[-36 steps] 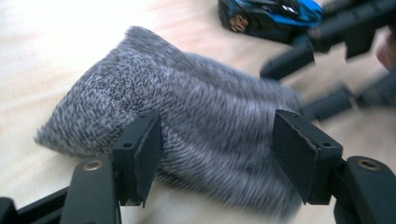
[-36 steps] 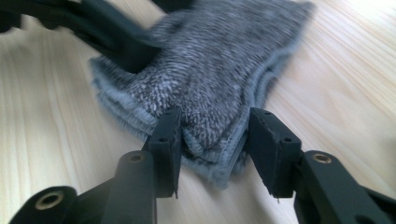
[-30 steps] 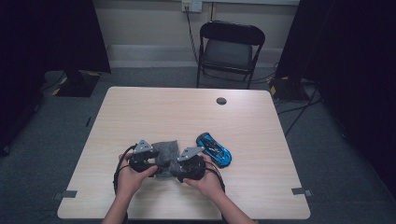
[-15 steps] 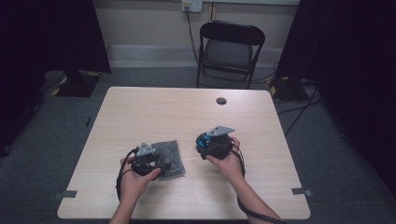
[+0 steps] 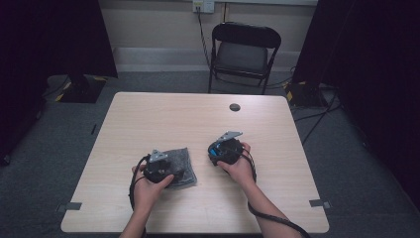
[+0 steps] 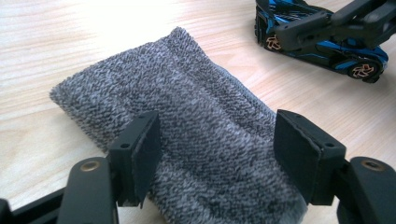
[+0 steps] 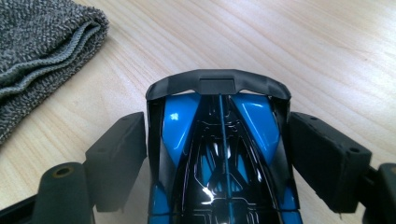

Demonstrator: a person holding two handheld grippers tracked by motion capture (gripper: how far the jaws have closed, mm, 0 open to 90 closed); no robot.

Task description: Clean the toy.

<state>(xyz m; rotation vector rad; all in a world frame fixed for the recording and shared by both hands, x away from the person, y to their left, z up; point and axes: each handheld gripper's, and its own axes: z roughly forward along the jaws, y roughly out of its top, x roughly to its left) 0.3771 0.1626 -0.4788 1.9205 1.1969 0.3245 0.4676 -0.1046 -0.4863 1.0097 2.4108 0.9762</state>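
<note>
A blue and black toy car [image 7: 217, 116] stands on the wooden table [image 5: 173, 119], right of a folded grey cloth [image 6: 187, 93]. My right gripper [image 7: 217, 154] has the car between its jaws. These have just been opening, and both pads now rest against the car's sides. In the high view that gripper [image 5: 219, 150] covers most of the car [image 5: 212, 151]. My left gripper [image 6: 217, 154] hovers open over the cloth [image 5: 182, 157], one pad on each side of its near end. The left gripper view also catches the car [image 6: 362, 71] with the right gripper's fingers [image 6: 317, 25] across it.
A small black round disc [image 5: 235, 107] sits near the table's far edge. Beyond the table stands a black folding chair [image 5: 242, 49]. Cables trail from both grippers toward the near edge. The cloth's edge [image 7: 37, 37] lies close to the car's left.
The right hand left the cloth and moved right to the car, where its gripper now stands around it. The left hand stayed on the cloth.
</note>
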